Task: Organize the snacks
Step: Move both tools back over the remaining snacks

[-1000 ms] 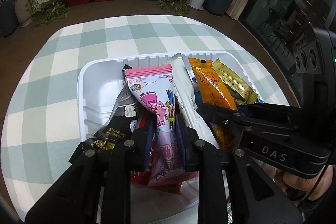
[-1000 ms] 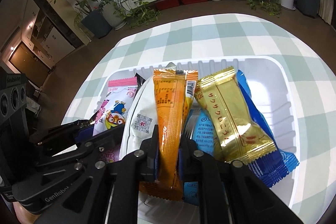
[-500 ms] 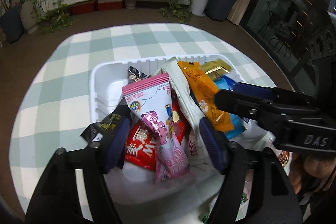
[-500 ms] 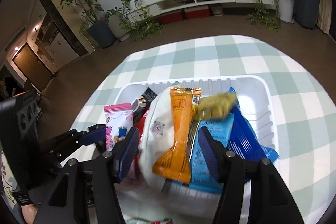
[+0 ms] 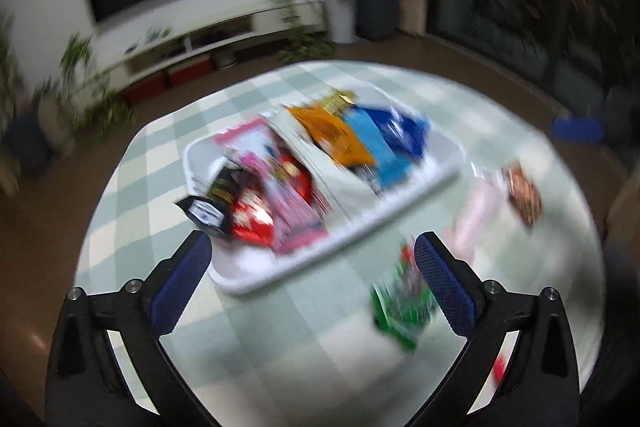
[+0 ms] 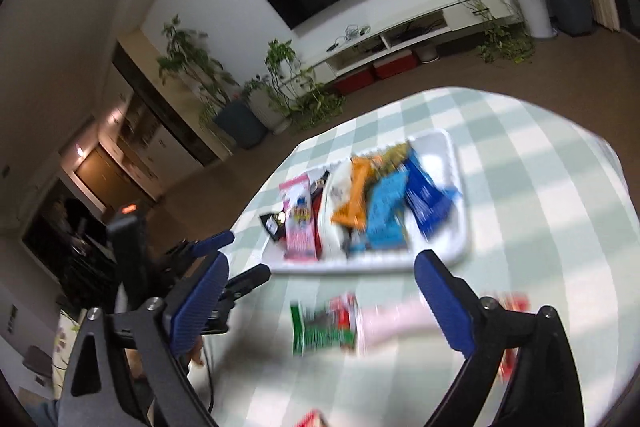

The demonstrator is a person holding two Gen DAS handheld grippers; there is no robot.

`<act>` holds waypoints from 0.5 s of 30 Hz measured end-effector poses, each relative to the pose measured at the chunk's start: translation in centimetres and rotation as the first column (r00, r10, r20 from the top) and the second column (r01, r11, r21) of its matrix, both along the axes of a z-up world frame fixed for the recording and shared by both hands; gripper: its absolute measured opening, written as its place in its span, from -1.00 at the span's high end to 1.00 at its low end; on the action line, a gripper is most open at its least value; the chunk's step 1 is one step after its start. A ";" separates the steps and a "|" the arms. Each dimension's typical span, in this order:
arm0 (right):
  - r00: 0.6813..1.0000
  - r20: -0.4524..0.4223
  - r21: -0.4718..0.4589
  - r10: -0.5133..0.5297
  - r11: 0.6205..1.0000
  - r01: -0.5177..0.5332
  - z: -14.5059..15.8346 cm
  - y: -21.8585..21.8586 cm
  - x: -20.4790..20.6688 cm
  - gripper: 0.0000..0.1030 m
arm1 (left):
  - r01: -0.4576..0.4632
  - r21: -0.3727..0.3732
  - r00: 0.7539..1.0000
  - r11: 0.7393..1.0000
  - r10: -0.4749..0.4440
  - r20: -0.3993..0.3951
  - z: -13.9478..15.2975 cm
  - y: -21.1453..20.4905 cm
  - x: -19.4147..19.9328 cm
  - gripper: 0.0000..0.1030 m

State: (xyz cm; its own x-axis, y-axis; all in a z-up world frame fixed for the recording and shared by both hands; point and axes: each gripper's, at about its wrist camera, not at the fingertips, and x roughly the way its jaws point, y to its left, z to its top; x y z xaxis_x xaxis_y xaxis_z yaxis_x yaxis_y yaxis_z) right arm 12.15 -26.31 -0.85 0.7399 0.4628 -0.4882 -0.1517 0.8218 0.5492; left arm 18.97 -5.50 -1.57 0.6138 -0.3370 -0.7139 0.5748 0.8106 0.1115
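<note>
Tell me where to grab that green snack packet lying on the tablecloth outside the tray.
The green packet lies flat on the checked cloth, nearer than the white tray. Probably come from above and pinch across its short width near the middle; blur hides its edges. The right gripper, jaws opening and empty, is closest.

The near half of the checked tablecloth (image 6: 520, 187) is obstructed by a green packet (image 6: 322, 331) and a pale pink packet (image 6: 394, 319), while open cloth is left around the filled white tray (image 6: 460, 251).
</note>
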 end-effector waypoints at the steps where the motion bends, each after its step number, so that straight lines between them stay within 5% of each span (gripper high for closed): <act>1: 1.000 -0.003 0.010 -0.009 1.000 0.009 -0.4 -0.5 -1.1 -0.88 | 0.029 0.029 1.000 0.999 -0.028 -0.014 -0.5 -0.6 -0.9 -0.99; 4: 0.999 -0.015 0.042 -0.049 0.998 0.049 -2.4 -2.0 -5.2 -0.89 | 0.108 0.053 0.989 0.993 -0.101 -0.108 -1.5 -2.0 -2.6 -0.99; 8: 0.996 -0.070 0.042 -0.054 0.997 0.057 -5.2 -2.3 -9.0 -0.90 | 0.220 0.114 0.970 0.969 -0.205 -0.129 -2.0 -4.0 -4.0 -0.99; 15: 0.995 -0.091 0.073 -0.029 0.997 0.036 -6.5 -2.1 -10.5 -0.90 | 0.332 0.197 0.929 0.923 -0.284 -0.235 -2.9 -6.6 -1.6 -0.98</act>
